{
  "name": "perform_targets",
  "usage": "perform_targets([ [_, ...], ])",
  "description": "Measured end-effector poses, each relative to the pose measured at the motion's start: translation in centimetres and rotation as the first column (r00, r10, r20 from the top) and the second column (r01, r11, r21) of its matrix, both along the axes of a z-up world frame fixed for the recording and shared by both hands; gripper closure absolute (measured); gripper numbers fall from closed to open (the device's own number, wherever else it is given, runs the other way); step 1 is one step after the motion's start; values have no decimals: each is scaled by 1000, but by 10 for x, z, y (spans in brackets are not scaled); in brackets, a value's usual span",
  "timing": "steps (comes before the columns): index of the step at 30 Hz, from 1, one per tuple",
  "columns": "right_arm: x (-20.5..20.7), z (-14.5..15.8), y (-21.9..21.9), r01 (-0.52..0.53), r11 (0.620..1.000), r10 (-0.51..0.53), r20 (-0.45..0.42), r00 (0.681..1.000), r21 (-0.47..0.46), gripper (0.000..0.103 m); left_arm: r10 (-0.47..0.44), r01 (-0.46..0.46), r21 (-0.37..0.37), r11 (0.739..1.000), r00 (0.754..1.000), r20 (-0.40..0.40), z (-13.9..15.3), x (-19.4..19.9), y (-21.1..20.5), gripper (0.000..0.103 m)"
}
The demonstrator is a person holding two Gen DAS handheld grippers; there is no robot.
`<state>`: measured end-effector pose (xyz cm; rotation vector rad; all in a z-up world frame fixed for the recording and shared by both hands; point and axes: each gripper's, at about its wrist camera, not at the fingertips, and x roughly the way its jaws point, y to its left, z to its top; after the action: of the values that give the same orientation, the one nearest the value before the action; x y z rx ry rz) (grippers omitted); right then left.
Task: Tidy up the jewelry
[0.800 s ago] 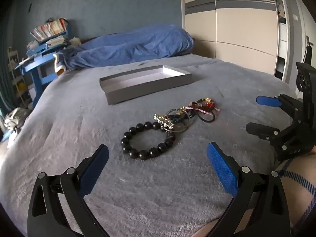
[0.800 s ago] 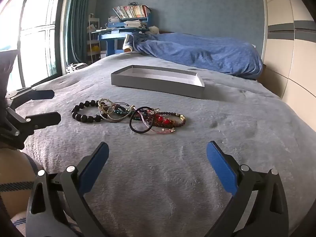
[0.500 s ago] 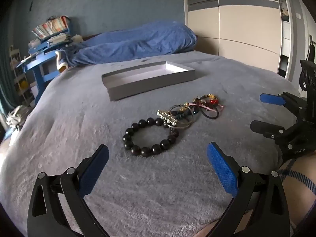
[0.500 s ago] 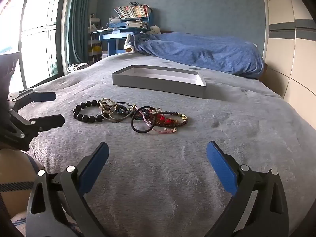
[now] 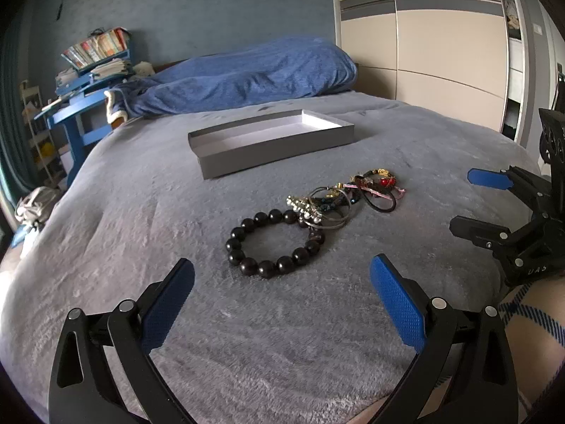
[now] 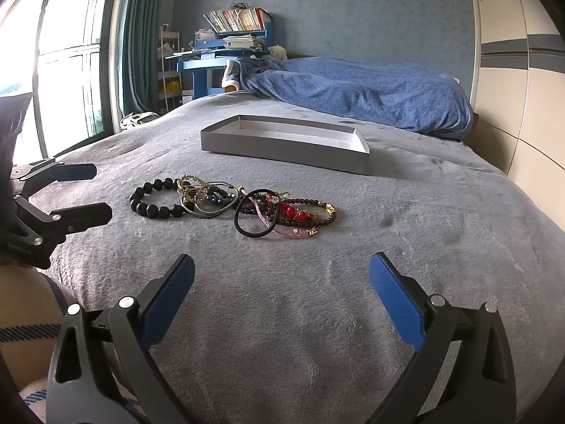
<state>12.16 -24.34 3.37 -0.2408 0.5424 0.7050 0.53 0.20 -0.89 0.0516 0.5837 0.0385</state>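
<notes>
- Bed under a grey plush blanket carries everything; a blue duvet is heaped at its far end.
- Grey shallow box, open and with nothing in it, lies past the jewelry, well apart from it.
- Left gripper hovers just short of the pile, its blue pads spread as wide as they go, nothing between them.
- Right gripper hovers likewise, jaws fully spread and holding nothing.
- Black bead bracelet lies nearest the left gripper, its far side touching a tangle of metal bangles.
- Black hair tie overlaps a red-and-dark bead bracelet on the right gripper's side.
- Judgement: no piece is sorted yet; this is the approach. Next, one gripper should descend over a single piece, likely the black bead bracelet, and close on its rim without dragging the bangles along.
</notes>
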Motion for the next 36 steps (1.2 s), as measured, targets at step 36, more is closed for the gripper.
perform_targets([
  [36,-2,-1,6,-16,1000,16,-2,1000,7,5,-1,1,2,1000,1000,-5,0,-1,0,4],
])
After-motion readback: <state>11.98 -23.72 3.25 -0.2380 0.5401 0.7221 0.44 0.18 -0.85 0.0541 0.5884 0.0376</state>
